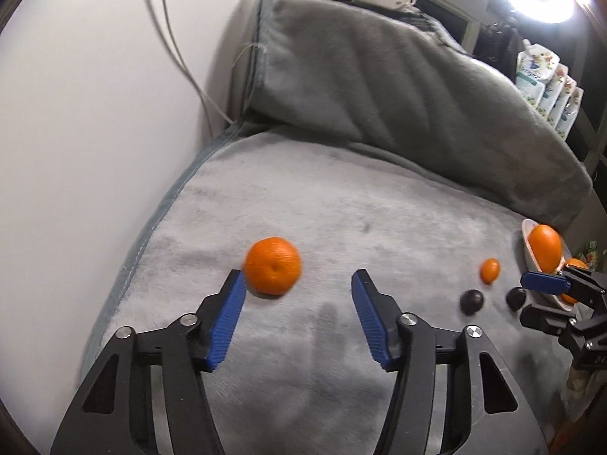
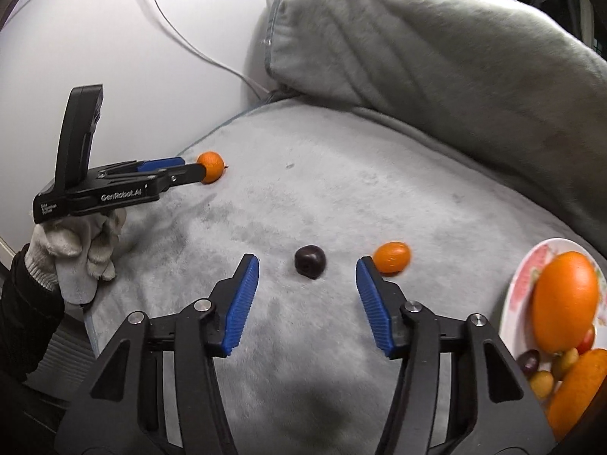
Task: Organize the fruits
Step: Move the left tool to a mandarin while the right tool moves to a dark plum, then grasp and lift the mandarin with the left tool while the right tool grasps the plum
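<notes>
Looks like the gathering step: loose fruit on the grey bed still needs to reach the plate. Left tongs are spread, nothing pinched, mandarin at the tips. Right tongs are spread too, dark plum just ahead, kumquat beside it. Next: close on each. Only the left view shows a second dark fruit, I think.
</notes>
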Action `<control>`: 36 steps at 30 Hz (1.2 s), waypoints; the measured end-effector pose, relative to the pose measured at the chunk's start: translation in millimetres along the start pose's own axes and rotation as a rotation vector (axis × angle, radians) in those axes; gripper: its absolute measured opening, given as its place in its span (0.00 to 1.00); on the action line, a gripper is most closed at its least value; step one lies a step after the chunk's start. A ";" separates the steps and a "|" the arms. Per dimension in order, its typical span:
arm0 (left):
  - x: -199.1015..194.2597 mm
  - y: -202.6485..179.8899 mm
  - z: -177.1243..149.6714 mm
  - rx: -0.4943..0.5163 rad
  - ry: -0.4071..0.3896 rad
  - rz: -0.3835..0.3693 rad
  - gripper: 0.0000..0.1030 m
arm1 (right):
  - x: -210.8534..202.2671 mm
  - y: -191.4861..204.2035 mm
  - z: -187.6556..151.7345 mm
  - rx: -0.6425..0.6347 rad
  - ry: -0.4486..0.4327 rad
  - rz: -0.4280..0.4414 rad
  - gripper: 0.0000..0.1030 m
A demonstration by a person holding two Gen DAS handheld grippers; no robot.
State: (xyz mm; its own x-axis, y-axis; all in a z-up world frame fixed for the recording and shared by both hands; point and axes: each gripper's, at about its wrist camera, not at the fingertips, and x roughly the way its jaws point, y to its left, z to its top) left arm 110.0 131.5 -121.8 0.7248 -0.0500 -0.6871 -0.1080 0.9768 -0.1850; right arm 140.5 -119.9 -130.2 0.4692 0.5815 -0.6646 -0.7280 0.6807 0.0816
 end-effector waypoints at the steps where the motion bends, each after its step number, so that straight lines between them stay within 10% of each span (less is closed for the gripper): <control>1: 2.6 1.6 0.3 -0.003 0.005 0.000 0.54 | 3.9 0.6 0.8 -0.002 0.006 0.001 0.53; 36: 40.8 3.4 5.3 0.015 0.080 0.020 0.33 | 57.2 10.7 5.6 -0.057 0.118 -0.051 0.24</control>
State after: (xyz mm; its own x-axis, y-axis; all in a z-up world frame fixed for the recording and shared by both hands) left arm 142.8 133.9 -146.8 0.6656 -0.0467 -0.7448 -0.1111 0.9807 -0.1608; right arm 162.4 -76.9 -163.2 0.4468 0.4883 -0.7496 -0.7337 0.6794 0.0052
